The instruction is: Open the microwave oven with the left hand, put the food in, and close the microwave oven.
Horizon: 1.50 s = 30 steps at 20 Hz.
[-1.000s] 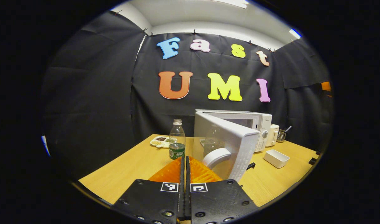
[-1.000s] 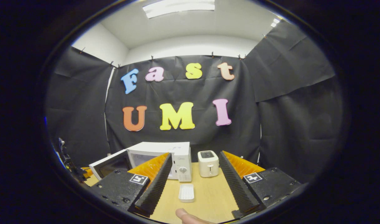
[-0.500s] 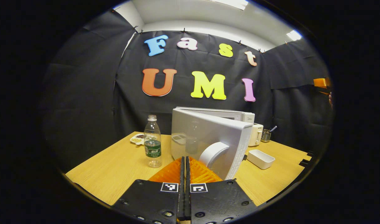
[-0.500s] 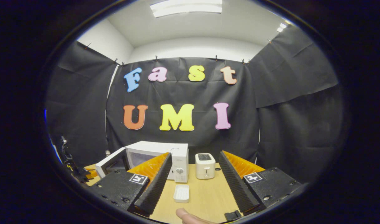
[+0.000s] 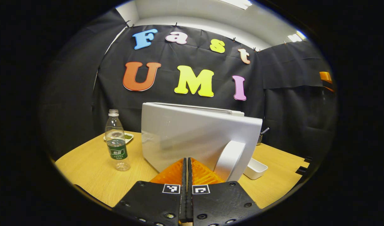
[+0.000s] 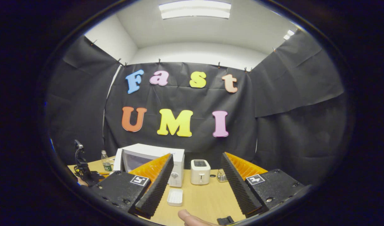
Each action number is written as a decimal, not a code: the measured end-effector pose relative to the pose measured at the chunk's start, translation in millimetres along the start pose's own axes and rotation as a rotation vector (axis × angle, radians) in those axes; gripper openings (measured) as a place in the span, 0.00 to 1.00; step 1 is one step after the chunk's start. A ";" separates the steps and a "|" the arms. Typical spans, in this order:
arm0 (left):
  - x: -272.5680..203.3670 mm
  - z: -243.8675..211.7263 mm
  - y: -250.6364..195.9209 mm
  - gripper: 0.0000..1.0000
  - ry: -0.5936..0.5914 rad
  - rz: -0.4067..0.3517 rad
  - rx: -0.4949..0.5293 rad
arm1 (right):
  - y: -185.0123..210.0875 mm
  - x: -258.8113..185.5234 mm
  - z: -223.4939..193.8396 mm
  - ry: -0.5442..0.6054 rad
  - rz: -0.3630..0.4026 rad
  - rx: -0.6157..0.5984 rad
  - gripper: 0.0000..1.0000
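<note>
The white microwave (image 6: 154,153) stands at the back of the wooden table with its door (image 5: 192,138) swung wide open, outer face toward the left gripper view. My left gripper (image 5: 187,160) is shut with nothing between its fingers, its tips just left of the door's curved handle (image 5: 230,159). A small plate of food (image 5: 128,136) lies behind a water bottle (image 5: 116,145). My right gripper (image 6: 196,156) is held open above the table's near side, empty, facing the microwave and a toaster (image 6: 200,171). In the right gripper view the left gripper (image 6: 82,164) shows at far left.
An empty white rectangular dish (image 6: 175,197) lies on the table (image 6: 207,201) in front of the microwave, also seen as the dish (image 5: 255,168) right of the door. A utensil holder (image 6: 222,176) stands beside the toaster. A thumb (image 6: 187,217) shows at the bottom edge.
The microwave door has swung from partly open to wide open, with the shut left gripper moving along with it. The right gripper stayed open and drifted slightly back.
</note>
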<state>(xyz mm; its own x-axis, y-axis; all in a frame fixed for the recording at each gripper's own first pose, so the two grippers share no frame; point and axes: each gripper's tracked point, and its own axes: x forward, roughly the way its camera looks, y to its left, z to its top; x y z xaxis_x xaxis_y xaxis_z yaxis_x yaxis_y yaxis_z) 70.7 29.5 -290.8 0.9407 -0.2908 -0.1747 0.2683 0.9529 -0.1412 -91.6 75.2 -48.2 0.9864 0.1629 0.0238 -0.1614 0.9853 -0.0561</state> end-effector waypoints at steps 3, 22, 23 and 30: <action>30.9 -8.4 -9.8 0.00 0.024 -0.013 0.004 | -4.5 -0.6 -1.9 0.006 -0.002 0.004 0.97; 169.5 -5.7 -84.6 0.14 0.057 -0.069 -0.010 | -31.6 37.3 -29.5 0.046 0.012 0.071 0.97; 178.5 -5.1 -83.9 0.00 0.059 -0.066 -0.028 | -34.2 41.3 -29.5 0.044 0.012 0.070 0.97; 222.0 2.8 -73.9 0.00 0.051 -0.034 -0.098 | -33.7 71.2 -29.5 0.005 0.056 0.062 0.97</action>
<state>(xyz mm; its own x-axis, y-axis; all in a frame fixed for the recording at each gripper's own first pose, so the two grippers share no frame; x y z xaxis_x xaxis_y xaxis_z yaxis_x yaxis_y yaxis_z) 260.3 -105.2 -316.4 0.9189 -0.3291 -0.2176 0.2758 0.9302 -0.2422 -14.9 52.1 -74.0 0.9758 0.2180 0.0171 -0.2181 0.9759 0.0046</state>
